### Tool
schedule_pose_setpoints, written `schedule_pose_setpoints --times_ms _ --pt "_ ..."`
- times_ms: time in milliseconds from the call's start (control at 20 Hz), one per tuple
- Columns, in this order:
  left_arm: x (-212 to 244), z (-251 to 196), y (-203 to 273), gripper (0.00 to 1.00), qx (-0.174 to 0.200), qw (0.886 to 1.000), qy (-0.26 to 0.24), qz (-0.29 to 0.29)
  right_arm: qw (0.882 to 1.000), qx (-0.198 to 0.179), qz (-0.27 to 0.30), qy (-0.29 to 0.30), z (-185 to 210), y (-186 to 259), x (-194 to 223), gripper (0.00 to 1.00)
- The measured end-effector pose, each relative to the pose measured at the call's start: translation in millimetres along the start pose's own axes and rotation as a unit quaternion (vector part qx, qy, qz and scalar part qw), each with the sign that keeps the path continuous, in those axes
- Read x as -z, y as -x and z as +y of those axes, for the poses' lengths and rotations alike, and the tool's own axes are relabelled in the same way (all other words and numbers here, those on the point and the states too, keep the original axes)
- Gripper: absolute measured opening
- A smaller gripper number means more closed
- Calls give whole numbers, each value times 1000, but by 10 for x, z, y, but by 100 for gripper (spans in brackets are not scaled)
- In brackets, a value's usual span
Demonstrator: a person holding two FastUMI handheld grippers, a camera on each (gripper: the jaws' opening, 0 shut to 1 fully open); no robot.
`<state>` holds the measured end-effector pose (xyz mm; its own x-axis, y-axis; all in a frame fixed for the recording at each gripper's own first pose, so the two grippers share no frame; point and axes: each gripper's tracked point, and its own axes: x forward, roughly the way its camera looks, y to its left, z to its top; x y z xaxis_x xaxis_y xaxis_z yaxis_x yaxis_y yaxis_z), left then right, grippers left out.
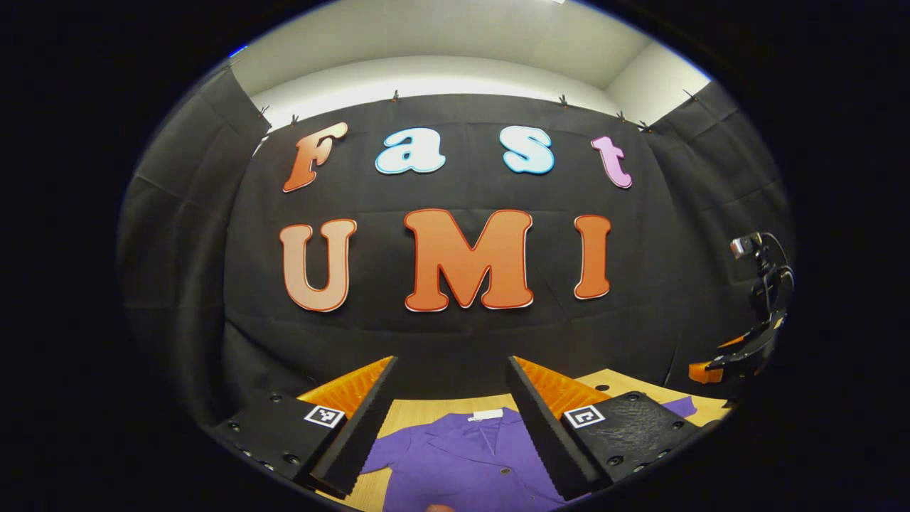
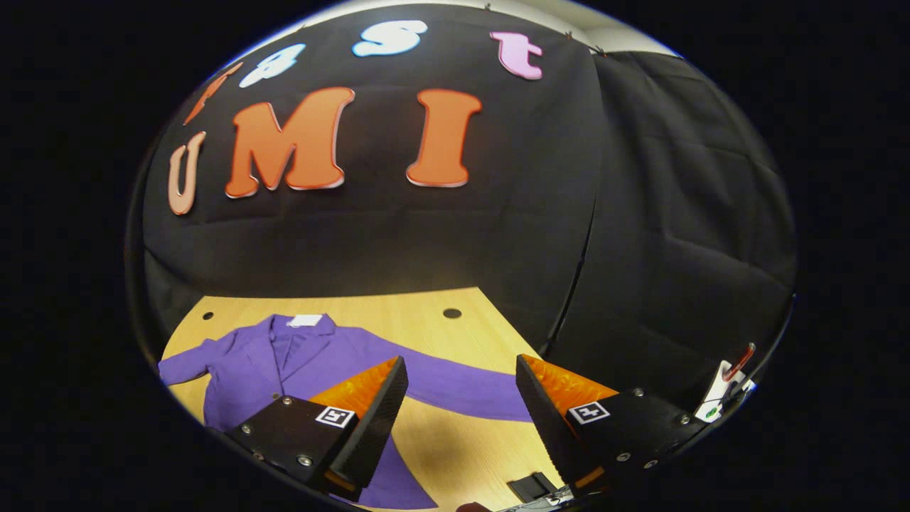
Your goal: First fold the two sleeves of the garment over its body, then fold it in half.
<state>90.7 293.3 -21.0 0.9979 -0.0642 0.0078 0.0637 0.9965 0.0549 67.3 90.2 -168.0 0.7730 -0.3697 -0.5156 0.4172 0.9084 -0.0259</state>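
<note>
A purple jacket [image 2: 284, 363] lies flat on the wooden table [image 2: 426, 313], collar toward the wall and a white label at the neck. Its one sleeve [image 2: 455, 384] stretches out sideways to the right, the other sleeve [image 2: 188, 366] points left. My right gripper [image 2: 462, 412] hovers open above that outstretched right sleeve, nothing between its fingers. In the left gripper view the jacket [image 1: 469, 455] sits below my left gripper [image 1: 451, 419], which is open over the collar and chest. The other gripper [image 1: 746, 341] shows far off at the right edge.
The black cloth wall stands close behind the table. Small round holes [image 2: 452, 313] mark the tabletop near its far edge. A small dark object [image 2: 530, 487] lies on the table near the front, and a white tagged item [image 2: 721, 391] hangs at the right.
</note>
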Motion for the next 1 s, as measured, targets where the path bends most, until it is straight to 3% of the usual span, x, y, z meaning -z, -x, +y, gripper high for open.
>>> schedule_pose_setpoints --times_ms 350,550,800,1000 --pt "149 -151 -339 96 -47 998 -41 21 992 41 110 -46 -570 -876 457 94" --pt "268 -216 -483 96 -48 997 -46 40 981 69 175 -51 -895 -1093 748 94" --pt "284 -335 -701 96 -6 997 -60 42 960 83 258 -74 -1107 -1323 1033 94" --pt "436 -322 -761 96 -8 997 -45 63 934 77 333 -105 -1250 -1518 1321 94"
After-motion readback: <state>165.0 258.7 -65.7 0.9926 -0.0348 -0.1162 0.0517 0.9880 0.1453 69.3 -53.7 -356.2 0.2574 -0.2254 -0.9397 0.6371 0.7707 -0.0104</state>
